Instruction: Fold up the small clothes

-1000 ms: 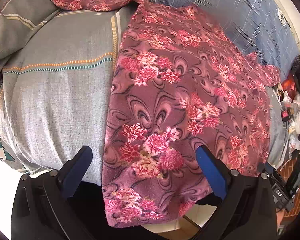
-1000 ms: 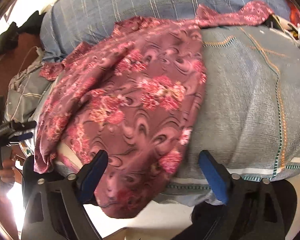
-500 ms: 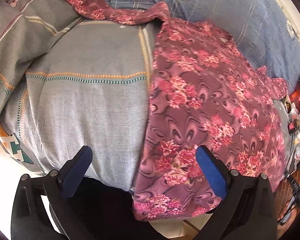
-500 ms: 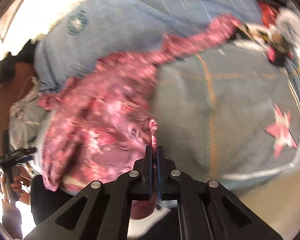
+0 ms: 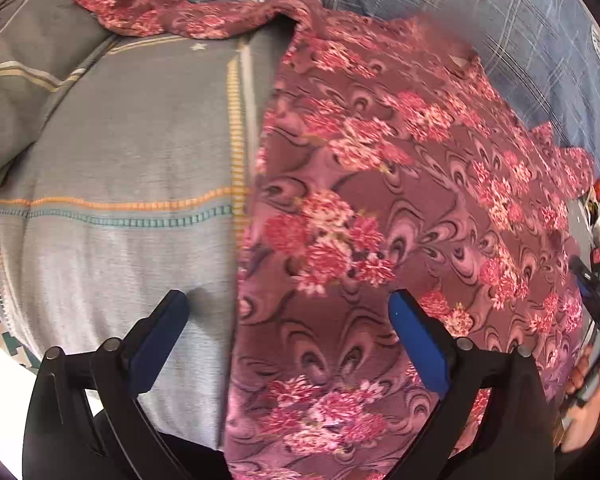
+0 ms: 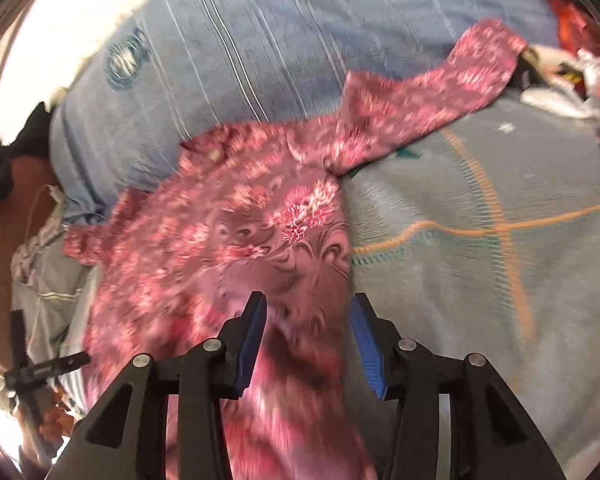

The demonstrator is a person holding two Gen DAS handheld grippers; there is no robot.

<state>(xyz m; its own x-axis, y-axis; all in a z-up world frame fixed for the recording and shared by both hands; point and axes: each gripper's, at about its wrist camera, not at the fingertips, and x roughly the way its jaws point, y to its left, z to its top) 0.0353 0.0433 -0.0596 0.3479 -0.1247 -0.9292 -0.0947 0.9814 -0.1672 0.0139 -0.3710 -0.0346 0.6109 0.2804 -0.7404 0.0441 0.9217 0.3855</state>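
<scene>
Your right gripper (image 6: pixel 308 340), jaws just opening, grips nothing; the floral garment (image 6: pixel 236 240) lies under and ahead. Its long axis runs away from you. Your left gripper (image 5: pixel 288 340) gapes wide over its edge.

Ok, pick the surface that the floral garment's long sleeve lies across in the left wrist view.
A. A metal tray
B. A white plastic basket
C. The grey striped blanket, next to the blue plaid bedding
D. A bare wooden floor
C: the sleeve of the floral garment stretches over the top of the grey striped blanket, beside the blue plaid bedding.
</scene>
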